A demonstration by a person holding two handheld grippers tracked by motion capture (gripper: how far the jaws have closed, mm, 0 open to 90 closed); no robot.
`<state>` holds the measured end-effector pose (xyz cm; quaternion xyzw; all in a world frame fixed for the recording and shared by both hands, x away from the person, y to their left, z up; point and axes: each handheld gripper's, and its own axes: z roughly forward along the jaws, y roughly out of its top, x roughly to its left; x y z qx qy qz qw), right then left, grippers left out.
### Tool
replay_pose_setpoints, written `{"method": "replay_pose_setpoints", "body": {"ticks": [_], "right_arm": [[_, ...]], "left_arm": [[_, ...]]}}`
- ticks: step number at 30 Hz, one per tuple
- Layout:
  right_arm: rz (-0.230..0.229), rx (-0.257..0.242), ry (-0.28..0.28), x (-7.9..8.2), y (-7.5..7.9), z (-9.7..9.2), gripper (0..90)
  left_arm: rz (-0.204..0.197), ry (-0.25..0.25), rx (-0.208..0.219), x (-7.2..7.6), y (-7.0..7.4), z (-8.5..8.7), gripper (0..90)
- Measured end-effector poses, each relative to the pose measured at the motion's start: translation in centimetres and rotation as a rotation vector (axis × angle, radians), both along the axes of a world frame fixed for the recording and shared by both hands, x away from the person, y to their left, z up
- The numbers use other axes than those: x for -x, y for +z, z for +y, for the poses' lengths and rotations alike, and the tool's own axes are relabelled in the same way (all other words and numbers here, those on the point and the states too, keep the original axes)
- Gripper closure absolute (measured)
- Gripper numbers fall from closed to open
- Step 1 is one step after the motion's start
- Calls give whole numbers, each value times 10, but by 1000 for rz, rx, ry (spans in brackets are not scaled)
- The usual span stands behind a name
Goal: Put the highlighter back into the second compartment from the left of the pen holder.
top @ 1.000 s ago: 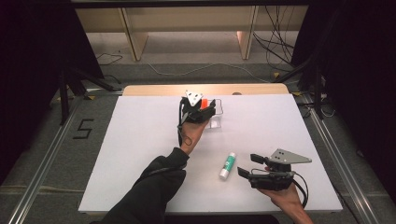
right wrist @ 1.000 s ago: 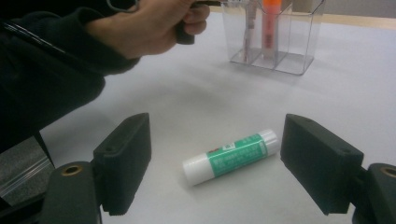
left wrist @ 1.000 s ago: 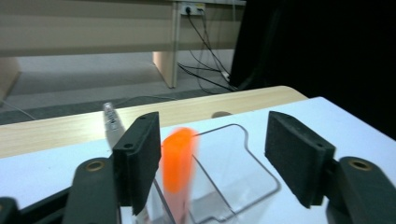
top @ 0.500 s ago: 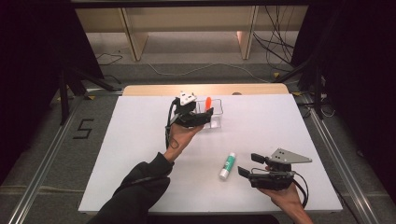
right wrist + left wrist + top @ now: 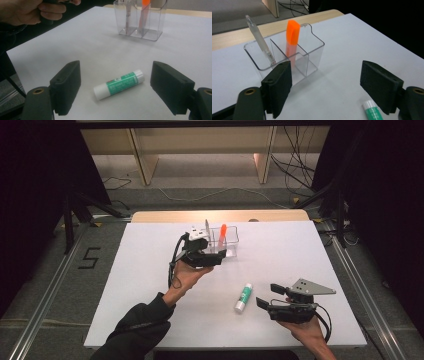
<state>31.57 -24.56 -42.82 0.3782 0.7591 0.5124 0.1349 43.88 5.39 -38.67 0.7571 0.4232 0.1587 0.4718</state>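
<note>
A clear plastic organizer (image 5: pixel 227 240) stands at the far middle of the white table. An orange marker (image 5: pixel 223 232) and a clear pen (image 5: pixel 206 228) stand upright in it. My left gripper (image 5: pixel 216 256) hovers just left of and nearer than the organizer, open, its jaws just having been opening with nothing between them. The left gripper view has the organizer (image 5: pixel 312 50) beyond my left gripper (image 5: pixel 325 75), with the marker (image 5: pixel 292 37) in its middle compartment. A green-and-white glue stick (image 5: pixel 243 298) lies near the front. My right gripper (image 5: pixel 269 295) rests open just right of it, and the glue stick (image 5: pixel 118 83) lies ahead of its jaws.
The white table top (image 5: pixel 125 285) has open room at the left and far right. A wooden strip (image 5: pixel 165 216) runs along its far edge. The hand (image 5: pixel 37 10) holding the left gripper appears at the upper left of the right gripper view.
My left gripper has drawn back from over the organizer, to the left and toward the person. The orange marker now stands free in the organizer. The right gripper has stayed still.
</note>
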Motion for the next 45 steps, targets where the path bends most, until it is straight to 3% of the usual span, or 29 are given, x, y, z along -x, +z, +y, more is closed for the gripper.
{"method": "replay_pose_setpoints", "body": {"ticks": [17,27,45], "right_arm": [[-4,1,-21,0,0,-4,254],[-5,2,-27,1,0,-6,254],[4,31,-12,-4,-2,-5,238]], "left_arm": [[96,-89,-64,28,-13,-7,230],[118,-102,-83,36,-20,-10,222],[97,-108,-46,61,-24,31,209]]}}
